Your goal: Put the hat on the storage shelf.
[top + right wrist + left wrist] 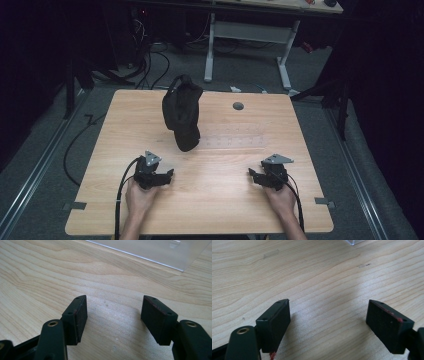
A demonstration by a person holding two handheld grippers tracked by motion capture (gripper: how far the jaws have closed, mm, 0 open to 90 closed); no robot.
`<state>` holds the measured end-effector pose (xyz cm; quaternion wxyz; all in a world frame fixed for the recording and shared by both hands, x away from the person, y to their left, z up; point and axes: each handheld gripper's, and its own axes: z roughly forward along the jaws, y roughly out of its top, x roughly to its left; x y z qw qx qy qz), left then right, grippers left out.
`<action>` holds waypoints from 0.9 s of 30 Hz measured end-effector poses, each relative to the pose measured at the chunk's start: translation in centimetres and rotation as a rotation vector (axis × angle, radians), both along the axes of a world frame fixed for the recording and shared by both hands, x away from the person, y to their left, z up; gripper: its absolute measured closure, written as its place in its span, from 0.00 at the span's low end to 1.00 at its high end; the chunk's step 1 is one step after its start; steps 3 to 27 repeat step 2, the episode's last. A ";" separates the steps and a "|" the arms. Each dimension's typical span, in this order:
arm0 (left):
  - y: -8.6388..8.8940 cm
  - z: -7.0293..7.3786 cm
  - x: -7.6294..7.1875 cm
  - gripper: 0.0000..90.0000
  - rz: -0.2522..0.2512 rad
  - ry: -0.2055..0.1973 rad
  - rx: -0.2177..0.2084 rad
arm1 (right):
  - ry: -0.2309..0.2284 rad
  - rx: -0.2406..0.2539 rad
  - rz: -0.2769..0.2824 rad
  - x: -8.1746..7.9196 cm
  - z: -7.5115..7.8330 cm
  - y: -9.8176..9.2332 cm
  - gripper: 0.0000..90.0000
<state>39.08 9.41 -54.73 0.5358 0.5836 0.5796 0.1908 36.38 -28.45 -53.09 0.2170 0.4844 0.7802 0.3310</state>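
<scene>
Both the left tool (159,176) and the right tool (261,176) rest low on the wooden surface (210,200) with jaws spread and nothing between them, well apart from the dark bag (182,112) standing toward the far middle

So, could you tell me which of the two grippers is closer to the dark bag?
The left gripper. It sits just below and left of the dark bag standing on the table, while the right gripper rests farther off toward the right.
</scene>
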 end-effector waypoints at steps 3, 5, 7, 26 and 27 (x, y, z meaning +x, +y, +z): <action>0.0 0.0 0.0 0.22 0.001 0.000 0.001 | 0.000 0.000 0.000 0.0 0.0 0.0 0.42; 0.0 0.0 0.0 0.22 0.001 0.000 0.001 | 0.000 0.000 0.000 0.0 0.0 0.0 0.42; 0.0 0.0 0.0 0.22 0.001 0.000 0.001 | 0.000 0.000 0.000 0.0 0.0 0.0 0.42; 0.0 0.0 0.0 0.22 0.001 0.000 0.001 | 0.000 0.000 0.000 0.0 0.0 0.0 0.42; 0.0 0.0 0.0 0.22 0.001 0.000 0.001 | 0.000 0.000 0.000 0.0 0.0 0.0 0.42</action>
